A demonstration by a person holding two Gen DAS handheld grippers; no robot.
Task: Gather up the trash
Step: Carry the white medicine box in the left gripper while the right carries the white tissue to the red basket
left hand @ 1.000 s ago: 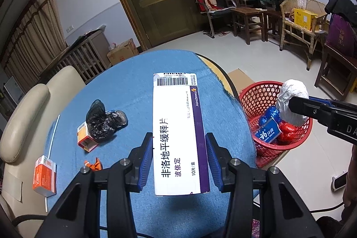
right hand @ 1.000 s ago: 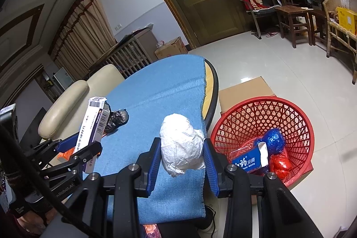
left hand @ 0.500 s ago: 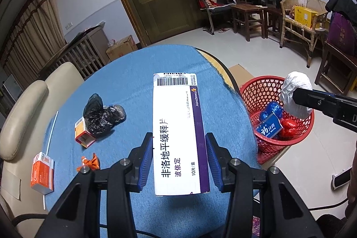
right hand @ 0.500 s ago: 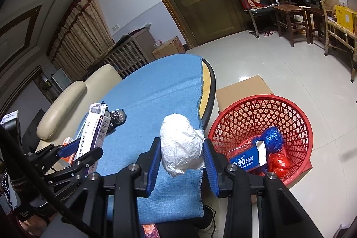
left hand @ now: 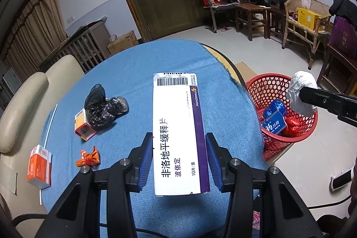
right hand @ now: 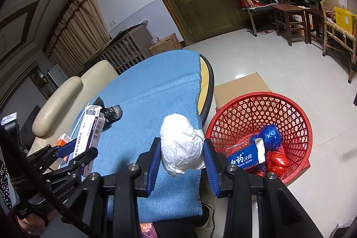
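Your left gripper (left hand: 179, 150) is clamped on the long white-and-purple medicine box (left hand: 178, 131), its blue pads pressing both long sides; the box juts forward above the blue-clothed table (left hand: 133, 73). Your right gripper (right hand: 181, 155) is squeezed narrow around a crumpled white wad (right hand: 181, 144), held over the table's right edge. Just right of that claw and lower, on the floor, stands the red basket (right hand: 256, 108) with a toothpaste box (right hand: 245, 157) inside. Left of your left claw, on the cloth, lie a black bag (left hand: 103, 108), an orange carton (left hand: 39, 165) and an orange wrapper (left hand: 88, 157).
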